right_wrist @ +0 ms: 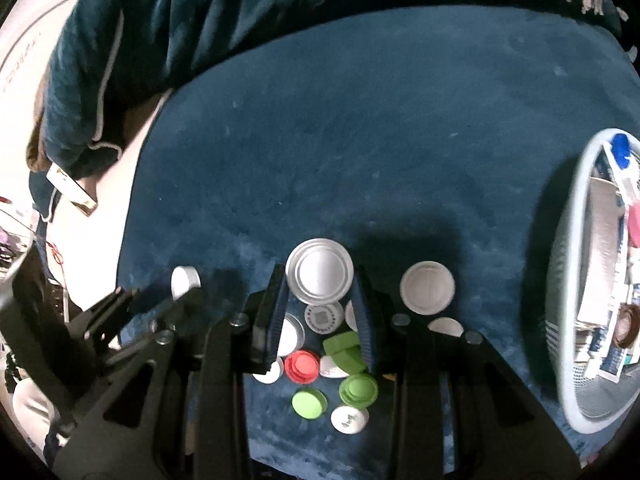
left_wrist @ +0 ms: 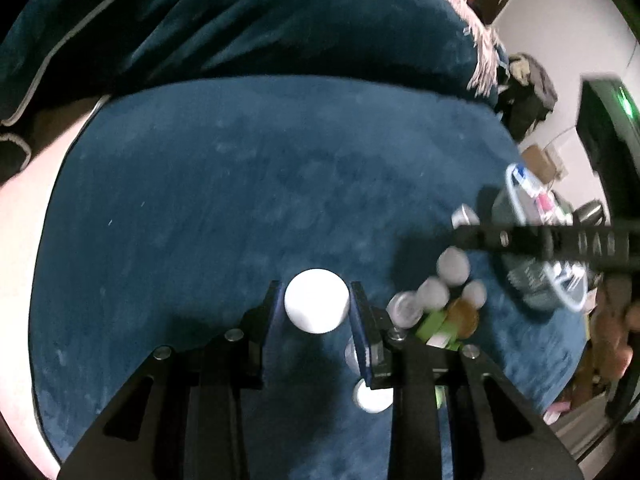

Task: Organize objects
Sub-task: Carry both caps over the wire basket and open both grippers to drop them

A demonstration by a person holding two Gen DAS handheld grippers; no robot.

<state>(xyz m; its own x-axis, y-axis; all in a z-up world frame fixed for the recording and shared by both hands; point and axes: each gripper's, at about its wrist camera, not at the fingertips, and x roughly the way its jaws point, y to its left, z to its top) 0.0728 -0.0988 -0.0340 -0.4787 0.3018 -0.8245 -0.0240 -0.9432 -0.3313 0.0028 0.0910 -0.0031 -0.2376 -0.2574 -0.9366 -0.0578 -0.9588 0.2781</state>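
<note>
My left gripper (left_wrist: pixel 316 302) is shut on a round white cap (left_wrist: pixel 317 300), lifted clear of the dark blue blanket (left_wrist: pixel 240 184). My right gripper (right_wrist: pixel 320 282) is shut on a flat silver metal lid (right_wrist: pixel 320 268), which hangs above a heap of loose caps: a red one (right_wrist: pixel 302 366), green ones (right_wrist: pixel 358 390), white ones (right_wrist: pixel 349 420) and one with a printed code (right_wrist: pixel 324 317). In the right wrist view the white cap (right_wrist: pixel 185 280) shows at the left, in the left gripper's tips. The same heap (left_wrist: pixel 440 292) appears blurred to the right in the left wrist view.
A pale blue mesh basket (right_wrist: pixel 576 264) full of small packets stands at the right edge of the blanket. Another pale round lid (right_wrist: pixel 427 288) lies between the heap and the basket. A crumpled dark blue throw (right_wrist: pixel 240 20) lies along the far side.
</note>
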